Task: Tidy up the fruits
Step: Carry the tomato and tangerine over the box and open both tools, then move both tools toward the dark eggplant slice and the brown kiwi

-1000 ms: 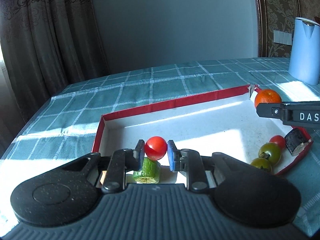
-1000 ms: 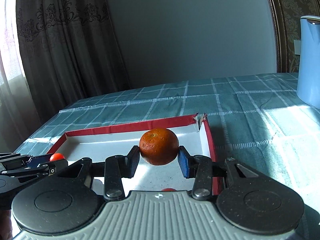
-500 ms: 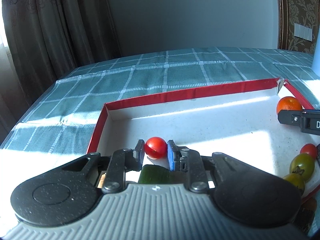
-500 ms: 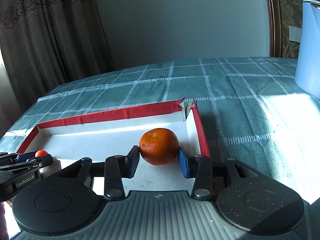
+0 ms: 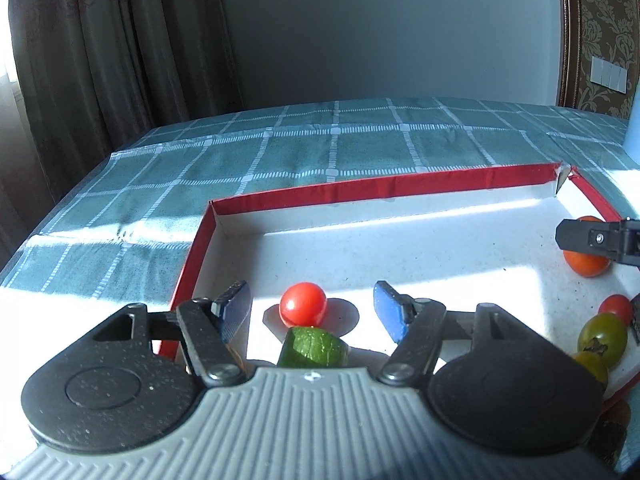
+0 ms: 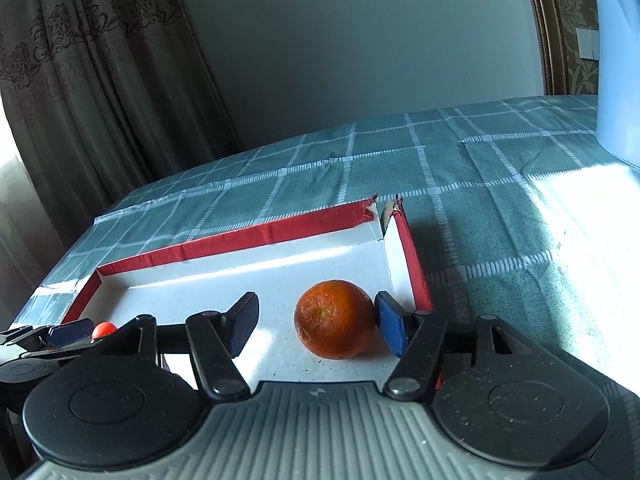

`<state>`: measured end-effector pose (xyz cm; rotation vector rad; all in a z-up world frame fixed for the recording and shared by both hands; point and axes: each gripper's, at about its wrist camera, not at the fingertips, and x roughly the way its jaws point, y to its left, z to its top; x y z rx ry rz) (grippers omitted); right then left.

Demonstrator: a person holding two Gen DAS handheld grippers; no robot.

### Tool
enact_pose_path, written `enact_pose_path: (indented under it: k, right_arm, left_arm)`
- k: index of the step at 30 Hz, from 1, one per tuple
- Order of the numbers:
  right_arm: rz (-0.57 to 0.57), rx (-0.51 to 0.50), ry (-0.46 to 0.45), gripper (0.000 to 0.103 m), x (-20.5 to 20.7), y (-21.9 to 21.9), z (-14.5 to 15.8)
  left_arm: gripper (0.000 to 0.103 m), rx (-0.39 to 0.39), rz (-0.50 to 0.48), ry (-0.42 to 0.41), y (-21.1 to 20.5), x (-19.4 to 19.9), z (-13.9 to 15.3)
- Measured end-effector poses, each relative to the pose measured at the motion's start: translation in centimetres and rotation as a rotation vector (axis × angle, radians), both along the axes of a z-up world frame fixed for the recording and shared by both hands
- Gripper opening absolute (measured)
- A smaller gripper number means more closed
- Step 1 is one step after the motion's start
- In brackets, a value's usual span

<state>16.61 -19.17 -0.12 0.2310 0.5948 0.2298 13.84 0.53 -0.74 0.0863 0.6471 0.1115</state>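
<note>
A red-rimmed white tray lies on the checked tablecloth. In the left wrist view a red cherry tomato rests on the tray floor between the fingers of my left gripper, whose jaws are opening and stand clear of it. A green cucumber piece lies just in front of the tomato. My right gripper is opening too; the orange sits on the tray between its fingers, close against the right pad and well apart from the left one.
More cherry tomatoes, red and greenish, lie at the tray's right side. A pale blue kettle stands on the table at far right. Dark curtains hang behind the table's left edge.
Both grippers sank to the tray floor and spread their fingers: the left let go of the red tomato, the right let go of the orange. Both fruits now rest on the tray.
</note>
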Motion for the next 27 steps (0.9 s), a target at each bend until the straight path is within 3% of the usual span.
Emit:
enact_pose_path:
  k: [7, 12, 27]
  right_arm:
    - [-0.003, -0.019, -0.023, 0.067, -0.4, 0.4, -0.1]
    - [-0.011, 0.013, -0.032, 0.067, -0.8, -0.1, 0.0]
    - [-0.056, 0.055, -0.08, 0.069, -2.9, -1.5, 0.1]
  left_arm:
    - [0.071, 0.01, -0.009, -0.006, -0.2, -0.2, 0.0]
    - [0.086, 0.012, -0.013, -0.027, -0.4, -0.6, 0.2]
    - [0.094, 0.014, -0.014, -0.056, -0.1, -1.7, 0.4]
